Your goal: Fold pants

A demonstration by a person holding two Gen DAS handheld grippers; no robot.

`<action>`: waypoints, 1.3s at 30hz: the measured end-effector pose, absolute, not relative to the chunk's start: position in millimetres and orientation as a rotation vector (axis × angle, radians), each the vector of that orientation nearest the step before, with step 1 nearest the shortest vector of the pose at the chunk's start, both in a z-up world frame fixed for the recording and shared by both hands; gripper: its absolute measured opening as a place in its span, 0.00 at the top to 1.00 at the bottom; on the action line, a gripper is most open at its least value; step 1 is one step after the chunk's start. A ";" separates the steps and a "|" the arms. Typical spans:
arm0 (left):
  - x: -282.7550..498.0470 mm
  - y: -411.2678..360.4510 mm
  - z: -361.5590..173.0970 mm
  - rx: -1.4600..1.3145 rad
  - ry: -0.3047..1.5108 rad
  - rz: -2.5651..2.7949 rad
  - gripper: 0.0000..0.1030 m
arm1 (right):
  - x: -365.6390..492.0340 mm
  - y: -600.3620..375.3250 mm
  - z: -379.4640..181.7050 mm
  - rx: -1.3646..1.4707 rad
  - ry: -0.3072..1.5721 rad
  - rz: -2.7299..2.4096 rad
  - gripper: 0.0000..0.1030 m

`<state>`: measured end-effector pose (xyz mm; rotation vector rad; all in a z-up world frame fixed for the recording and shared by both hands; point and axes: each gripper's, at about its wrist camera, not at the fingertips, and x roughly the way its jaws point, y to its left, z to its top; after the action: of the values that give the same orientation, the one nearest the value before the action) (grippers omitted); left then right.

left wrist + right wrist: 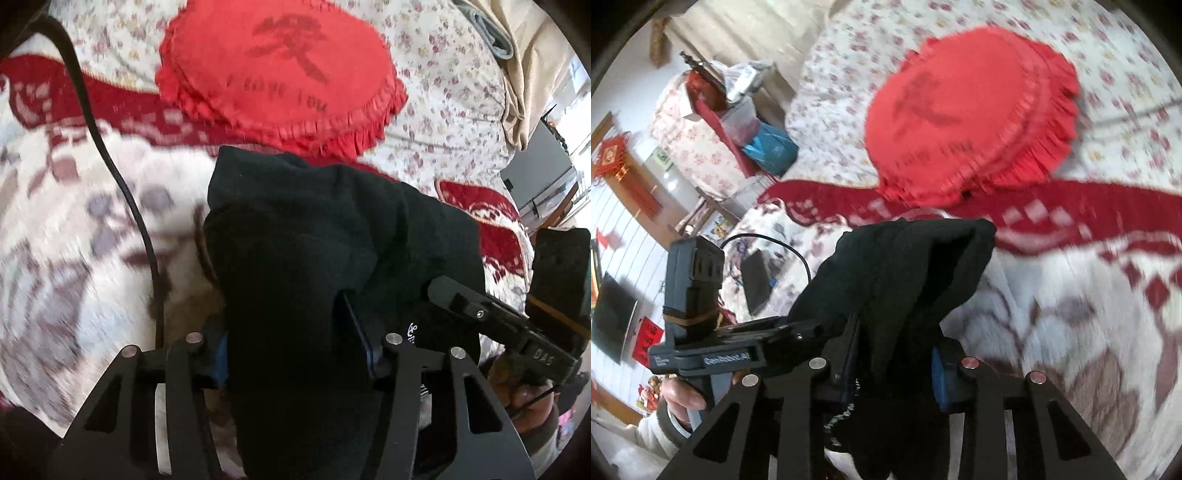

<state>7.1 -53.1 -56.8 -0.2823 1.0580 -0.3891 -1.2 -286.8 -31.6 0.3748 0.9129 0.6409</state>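
Black pants [295, 236] hang bunched, pinched in the left tongs [295, 354] and the right tongs [894, 362], side by side above the bed's red-and-white blanket [74, 206]. The red round cushion [280, 66] lies just beyond. Cable [122, 184] crosses the blanket at left. Cluttered furniture lines the room's far side.

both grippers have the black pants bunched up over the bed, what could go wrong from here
1. The black pants sit as a thick wad between the left gripper fingers and the right gripper fingers, so a layer could slip out or the fold could set crooked.
2. A black cable trails across the blanket beside the cloth and could snag.
3. The red cushion lies close ahead, crowding the space for laying the pants flat.
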 end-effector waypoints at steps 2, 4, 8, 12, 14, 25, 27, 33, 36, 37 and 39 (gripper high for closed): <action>15.6 -48.9 -46.7 -0.278 1.032 -0.382 0.50 | 6.6 -284.1 -24.7 0.368 0.895 0.642 0.70; 28.2 -45.1 -35.9 -0.269 1.009 -0.368 0.50 | 18.1 -278.4 -17.8 0.359 0.877 0.643 0.70; 52.2 -41.4 -27.7 -0.241 0.983 -0.345 0.51 | 42.9 -272.3 -14.1 0.366 0.855 0.625 0.70; 77.5 -40.1 -43.4 -0.244 1.019 -0.319 0.51 | 69.1 -269.2 -32.4 0.382 0.893 0.574 0.70; 87.4 -39.2 -59.3 -0.236 1.053 -0.291 0.51 | 79.3 -269.0 -47.5 0.376 0.945 0.541 0.70; 83.9 -43.0 -62.9 -0.150 1.041 -0.232 0.39 | 79.8 -282.3 -49.0 0.296 0.974 0.436 0.60; 77.1 -44.6 -56.5 -0.127 1.022 -0.218 0.39 | 75.4 -281.1 -34.4 0.271 0.940 0.438 0.60; 60.4 -44.2 -44.4 -0.086 0.995 -0.174 0.39 | 77.0 -261.9 -7.2 0.208 0.895 0.476 0.59; 52.9 -46.1 -45.8 -0.064 0.989 -0.148 0.39 | 89.4 -246.1 -11.6 0.154 0.914 0.467 0.59; 50.8 -47.6 -47.3 -0.049 0.987 -0.140 0.38 | 94.1 -242.2 -16.2 0.144 0.927 0.460 0.59; 47.5 -50.1 -51.4 -0.031 0.984 -0.131 0.38 | 103.0 -235.9 -27.9 0.121 0.955 0.437 0.59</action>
<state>47.5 -50.1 -51.4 -0.0306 0.9845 -0.1307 103.0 -235.9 -27.9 0.1209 0.9551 0.4371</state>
